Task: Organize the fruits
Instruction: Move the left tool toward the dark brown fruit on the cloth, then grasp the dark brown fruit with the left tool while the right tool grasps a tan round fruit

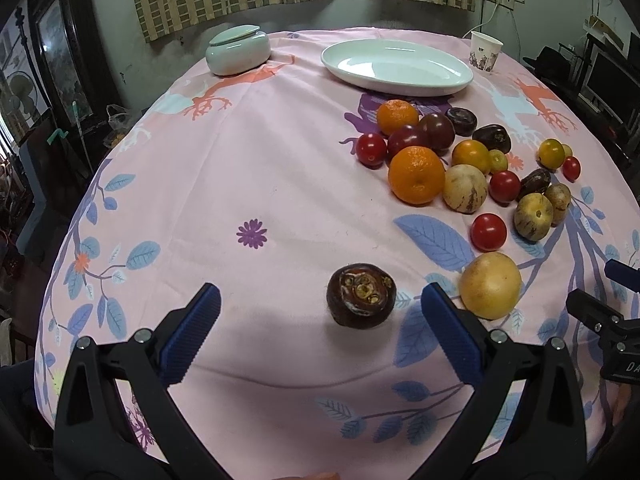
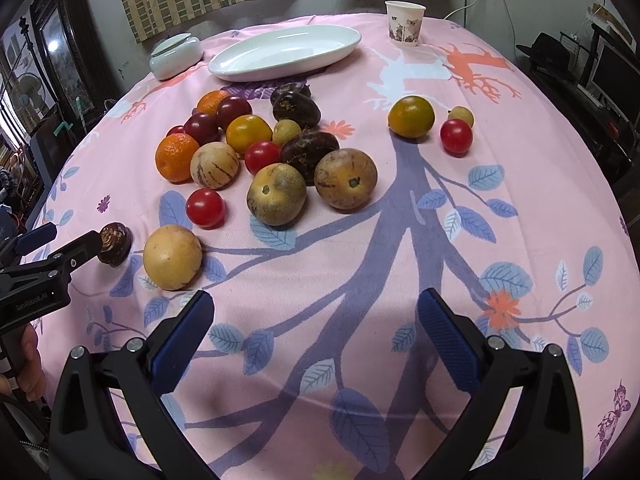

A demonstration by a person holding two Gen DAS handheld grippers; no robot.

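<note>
Between the spread fingers of the left gripper, a dark purple mangosteen is sitting on the pink tablecloth. It is lying tilted, its scarred end facing up toward the camera. The right gripper is hovering wide open, holding nothing.

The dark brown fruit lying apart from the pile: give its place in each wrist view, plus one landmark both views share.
Left wrist view: the dark brown fruit lies low and centre on the tablecloth, ahead of the open left gripper.
Right wrist view: it sits at the far left edge, partly behind the left gripper's finger.
Shared landmark: the pale yellow round fruit, just right of it in both views.
</note>
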